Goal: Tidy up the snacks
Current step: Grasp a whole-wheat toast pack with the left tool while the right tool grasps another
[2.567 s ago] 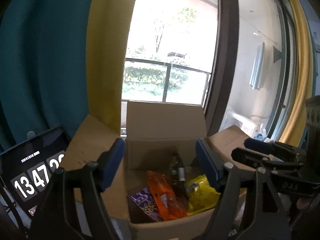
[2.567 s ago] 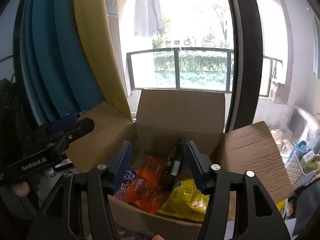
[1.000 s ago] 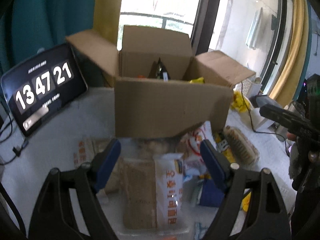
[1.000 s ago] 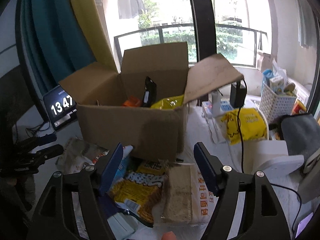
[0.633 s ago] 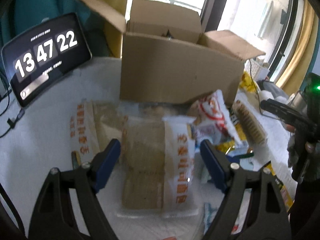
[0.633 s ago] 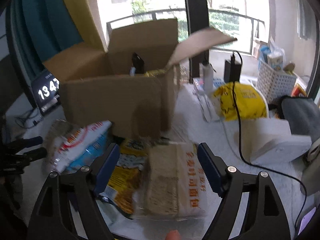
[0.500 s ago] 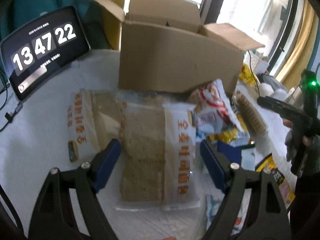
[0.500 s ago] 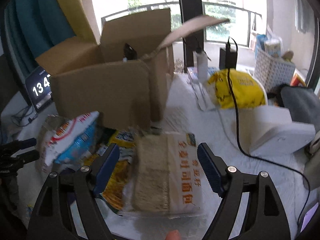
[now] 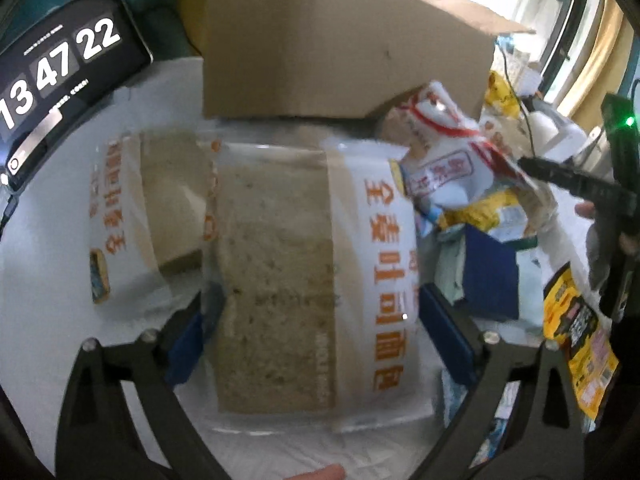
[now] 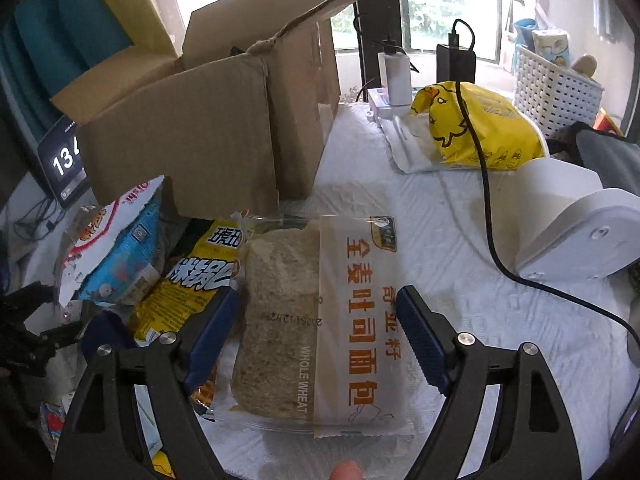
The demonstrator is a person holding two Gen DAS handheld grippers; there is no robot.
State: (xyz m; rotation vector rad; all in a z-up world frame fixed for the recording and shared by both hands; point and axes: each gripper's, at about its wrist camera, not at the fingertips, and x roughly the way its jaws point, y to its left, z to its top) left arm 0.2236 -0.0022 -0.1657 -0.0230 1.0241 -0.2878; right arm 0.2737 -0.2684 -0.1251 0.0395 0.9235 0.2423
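My left gripper (image 9: 312,320) is open, its blue pads on either side of a whole-wheat bread pack (image 9: 304,280) lying flat on the white cloth. A second bread pack (image 9: 136,216) lies to its left. My right gripper (image 10: 316,332) is open, its pads straddling another bread pack (image 10: 320,320). The open cardboard box (image 9: 340,40) stands behind the snacks; it also shows in the right wrist view (image 10: 200,120). Loose snack bags (image 9: 448,164) are piled between the two grippers.
A tablet clock (image 9: 60,64) leans at the left. A yellow duck bag (image 10: 476,124), a black cable (image 10: 484,184), a white device (image 10: 576,212) and a white basket (image 10: 556,92) lie to the right. A yellow snack pack (image 9: 576,328) lies at the far right.
Both grippers dropped from above the box to the table in front of it. Each now straddles a bread pack, much closer than half a second ago.
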